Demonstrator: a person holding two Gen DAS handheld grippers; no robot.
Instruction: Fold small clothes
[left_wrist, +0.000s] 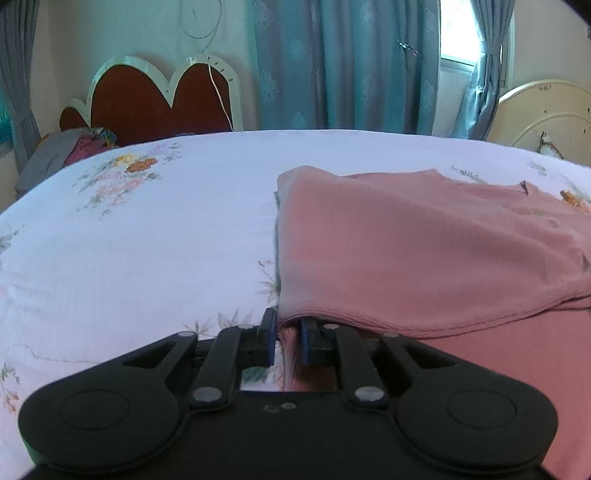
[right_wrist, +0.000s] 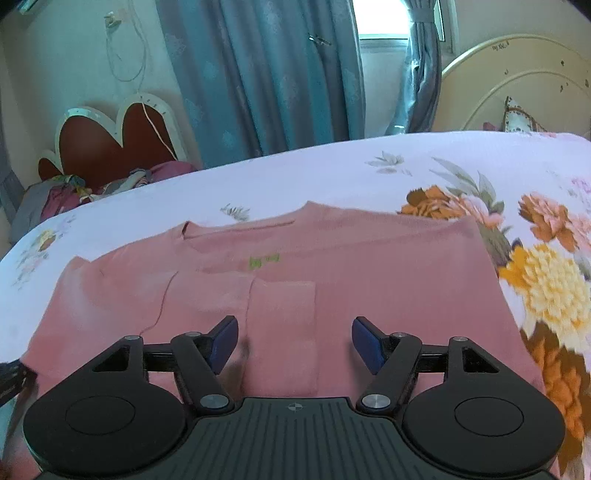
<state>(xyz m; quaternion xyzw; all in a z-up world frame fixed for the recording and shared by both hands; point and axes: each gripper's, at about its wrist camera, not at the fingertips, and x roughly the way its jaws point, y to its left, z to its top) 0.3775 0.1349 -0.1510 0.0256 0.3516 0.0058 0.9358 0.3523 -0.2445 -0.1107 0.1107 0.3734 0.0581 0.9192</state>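
Your L gripper (left_wrist: 287, 341) pinched the pink top's (left_wrist: 424, 254) edge w/ jaws nearly together; R gripper (right_wrist: 294, 341) hung apart over it.

The shirt (right_wrist: 369, 266) is dusty pink with a small green mark (right_wrist: 264, 261) on it. It lies on a white sheet (left_wrist: 147, 240) printed with orange, yellow and pink flowers and grey-green leaves. Both the left gripper (left_wrist: 287, 341) and the right gripper (right_wrist: 293, 345) are black with blue pads (right_wrist: 224, 341), the curtains (right_wrist: 266, 74) are teal with a faint floral pattern, and the headboard (left_wrist: 155, 99) is reddish brown edged in white.
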